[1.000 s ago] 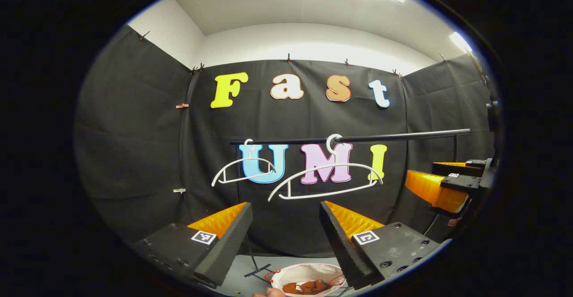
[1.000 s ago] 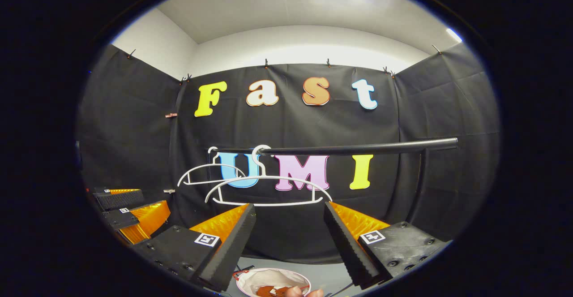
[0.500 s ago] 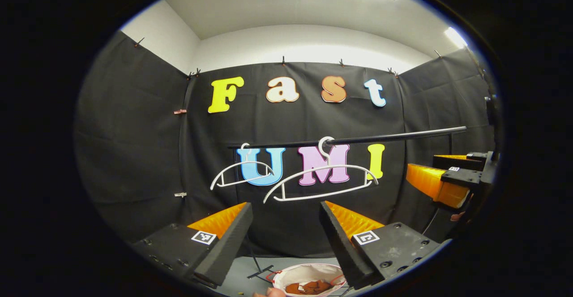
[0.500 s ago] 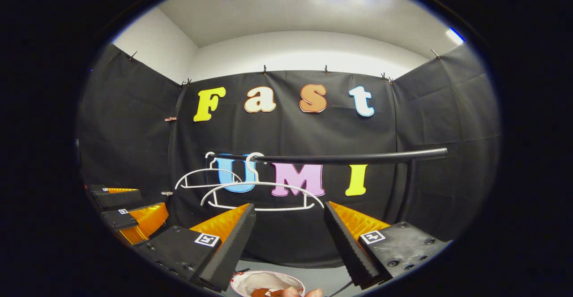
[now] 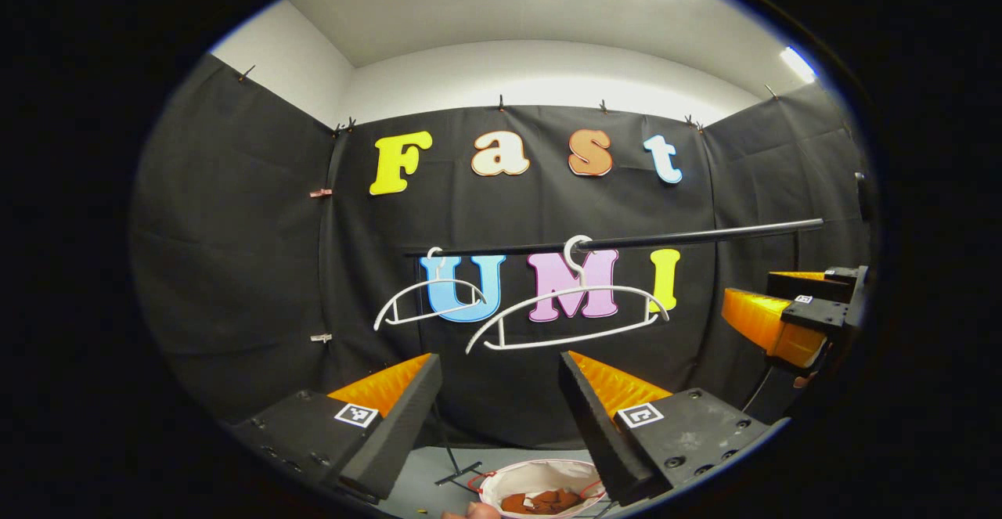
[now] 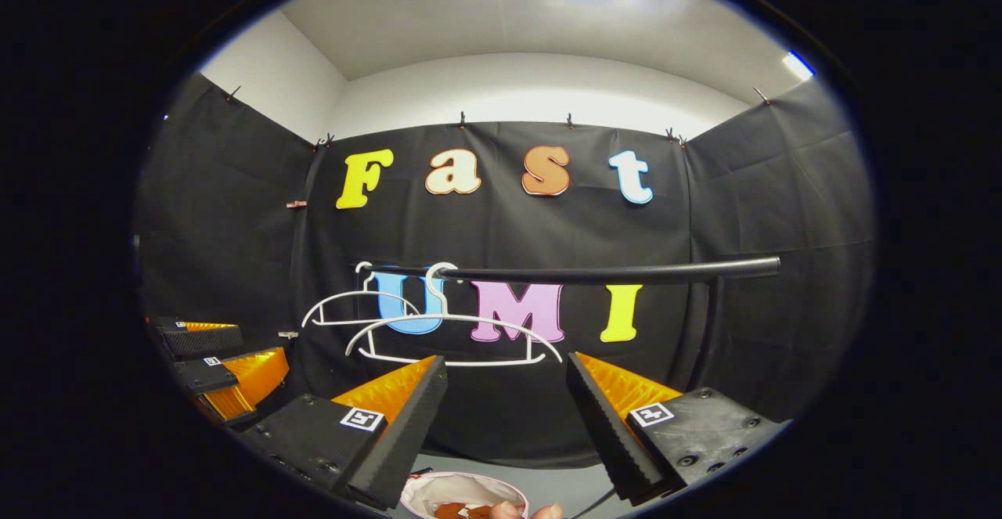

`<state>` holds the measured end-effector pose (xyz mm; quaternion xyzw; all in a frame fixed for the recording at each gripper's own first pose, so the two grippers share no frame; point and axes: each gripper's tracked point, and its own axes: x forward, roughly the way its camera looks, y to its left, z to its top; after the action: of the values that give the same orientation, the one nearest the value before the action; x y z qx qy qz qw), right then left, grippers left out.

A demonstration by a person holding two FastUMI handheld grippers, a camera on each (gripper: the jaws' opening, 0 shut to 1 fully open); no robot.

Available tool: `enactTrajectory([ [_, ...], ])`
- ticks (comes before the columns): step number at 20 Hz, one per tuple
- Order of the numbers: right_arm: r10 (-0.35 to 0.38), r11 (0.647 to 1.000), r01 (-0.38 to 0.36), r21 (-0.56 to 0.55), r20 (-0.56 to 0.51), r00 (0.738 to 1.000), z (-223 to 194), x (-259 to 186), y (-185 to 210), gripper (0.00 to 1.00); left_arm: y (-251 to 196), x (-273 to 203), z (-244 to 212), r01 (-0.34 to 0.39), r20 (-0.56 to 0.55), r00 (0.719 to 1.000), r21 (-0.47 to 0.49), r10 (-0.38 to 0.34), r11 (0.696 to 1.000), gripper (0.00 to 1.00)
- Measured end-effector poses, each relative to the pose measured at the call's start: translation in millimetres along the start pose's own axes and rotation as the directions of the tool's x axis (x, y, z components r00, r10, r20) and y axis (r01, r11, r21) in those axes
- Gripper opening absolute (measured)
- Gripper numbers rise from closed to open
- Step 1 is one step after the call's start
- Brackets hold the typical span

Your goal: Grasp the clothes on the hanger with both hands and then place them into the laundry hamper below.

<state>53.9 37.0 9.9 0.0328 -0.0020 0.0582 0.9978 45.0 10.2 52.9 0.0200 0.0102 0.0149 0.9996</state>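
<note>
I can see just part of the laundry hamper (image 5: pixel 540 478); the picture's bottom edge and my finger cut it off. The brown clothes (image 5: pixel 546 499) inside are too small to tell apart.

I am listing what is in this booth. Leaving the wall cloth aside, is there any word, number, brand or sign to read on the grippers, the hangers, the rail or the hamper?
No readable words, numbers or brands.
Square markers on the left gripper and the right gripper: black-and-white patterns, not text.
Hangers, rail, hamper: no writing visible.
</note>
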Motion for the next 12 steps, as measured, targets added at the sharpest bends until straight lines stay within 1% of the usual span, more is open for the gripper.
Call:
enactTrajectory([
  [1,-0.001,1.000,0.001,0.001,-0.003,1.000,-1.0,0.6,-0.5,0.98,0.7,-0.7,1.5,-0.002,0.007,1.000,-0.002,0.002,1.000,0.92],
  [2,-0.001,1.000,0.001,0.003,-0.006,1.000,-1.8,0.5,-0.3,0.98,0.8,-1.1,4.2,-0.002,0.014,1.000,-0.003,0.002,1.000,0.95],
  [12,-0.005,1.000,0.005,0.011,-0.018,1.000,-6.9,0.0,-3.2,0.98,-4.1,-0.5,7.0,0.000,0.019,1.000,0.004,-0.001,1.000,0.95],
])
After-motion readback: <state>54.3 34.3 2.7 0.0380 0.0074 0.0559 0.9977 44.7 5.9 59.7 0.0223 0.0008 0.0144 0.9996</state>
